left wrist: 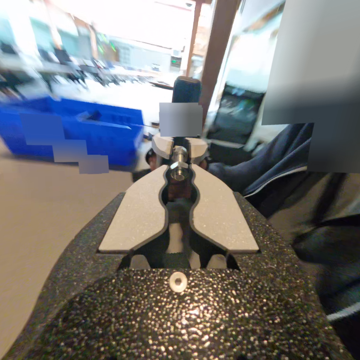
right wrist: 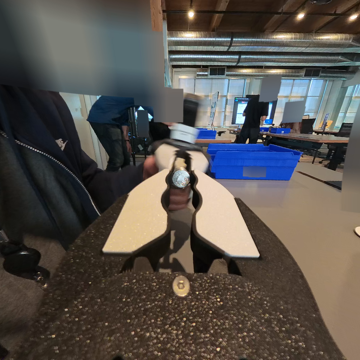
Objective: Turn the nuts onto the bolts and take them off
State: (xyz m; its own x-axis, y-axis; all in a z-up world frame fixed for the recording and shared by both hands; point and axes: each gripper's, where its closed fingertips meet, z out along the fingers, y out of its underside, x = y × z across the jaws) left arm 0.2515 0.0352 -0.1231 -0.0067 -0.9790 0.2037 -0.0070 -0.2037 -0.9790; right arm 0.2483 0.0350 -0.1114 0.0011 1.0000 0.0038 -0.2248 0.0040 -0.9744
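Note:
In the left wrist view my left gripper (left wrist: 178, 168) is shut on a silver hex nut (left wrist: 176, 166) that sits on a threaded bolt (left wrist: 180, 156). The bolt's end pokes through the nut toward the camera. The bolt runs straight away to my right gripper (left wrist: 180, 149), which faces mine and grips its far end. In the right wrist view my right gripper (right wrist: 180, 173) is shut on the bolt's head (right wrist: 180, 179). My left gripper (right wrist: 182, 155) is blurred just beyond it. Both are held in the air above the grey table (right wrist: 292, 204).
A blue plastic bin (left wrist: 78, 132) stands on the table (left wrist: 48, 194); it also shows in the right wrist view (right wrist: 253, 161). The holder's dark zipped jacket (right wrist: 48, 155) is close beside the grippers. People stand at desks (right wrist: 292, 136) far behind.

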